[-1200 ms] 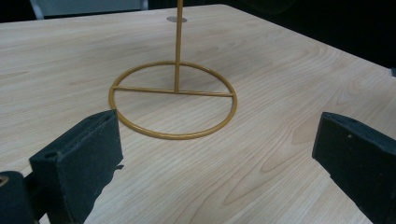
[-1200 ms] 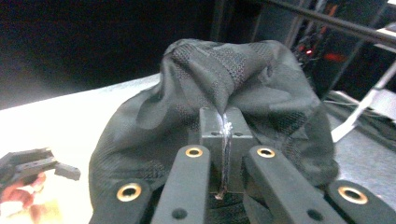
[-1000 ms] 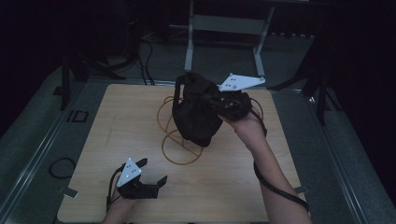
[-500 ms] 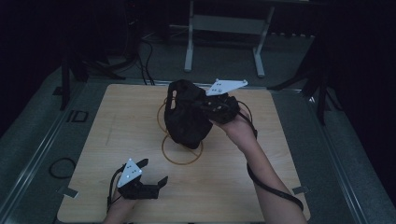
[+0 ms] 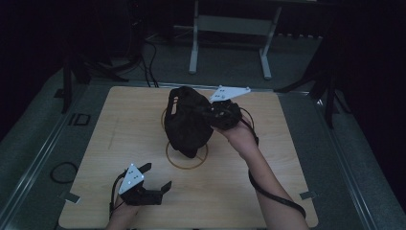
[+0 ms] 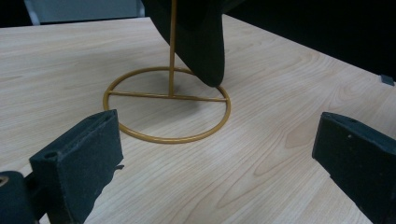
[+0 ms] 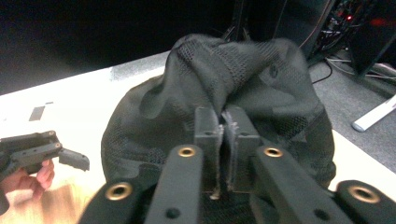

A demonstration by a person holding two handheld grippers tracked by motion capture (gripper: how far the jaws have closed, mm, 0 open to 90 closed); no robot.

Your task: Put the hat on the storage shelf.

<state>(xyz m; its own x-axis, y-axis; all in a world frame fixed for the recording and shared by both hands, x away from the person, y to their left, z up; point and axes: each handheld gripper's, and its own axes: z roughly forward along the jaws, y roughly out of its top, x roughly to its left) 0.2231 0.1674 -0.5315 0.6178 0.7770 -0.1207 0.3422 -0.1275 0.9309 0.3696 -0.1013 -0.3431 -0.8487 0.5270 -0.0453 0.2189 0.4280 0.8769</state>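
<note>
In the high view the right gripper point(image 5: 210, 115) hangs over the far middle of the wooden table point(image 5: 287, 158), its jaws pinched into the mesh of a black cap point(image 5: 187, 125). The cap hangs from the jaw tips on the gripper's left side and droops down over a gold wire stand point(image 5: 186, 155), whose ring base lies flat on the table right under the cap's lowest tip. The jaws have just been easing slightly apart, with the cap's fabric between them. The left gripper point(image 5: 152, 185) rests nearer the person than the stand and to its left, well apart from the ring, with its jaws spread and nothing between them.

In the left gripper view the two black jaws stand wide at the bottom corners, with bare wood between. Beyond them lies the stand point(image 6: 168, 102): a ring with a crossbar and a thin upright rod rising from the bar's middle. The cap point(image 6: 196, 42) hangs down just beside the rod, its pointed low end above the ring's far right part; whether it touches the rod I cannot tell.

In the right gripper view the jaws sit pressed nearly together, a fold of the cap point(image 7: 233, 88) caught between their tips. The cap bulges up and away beyond them. The left gripper point(image 7: 42, 149) lies far off at the left edge, held in a hand point(image 7: 28, 179).
</note>
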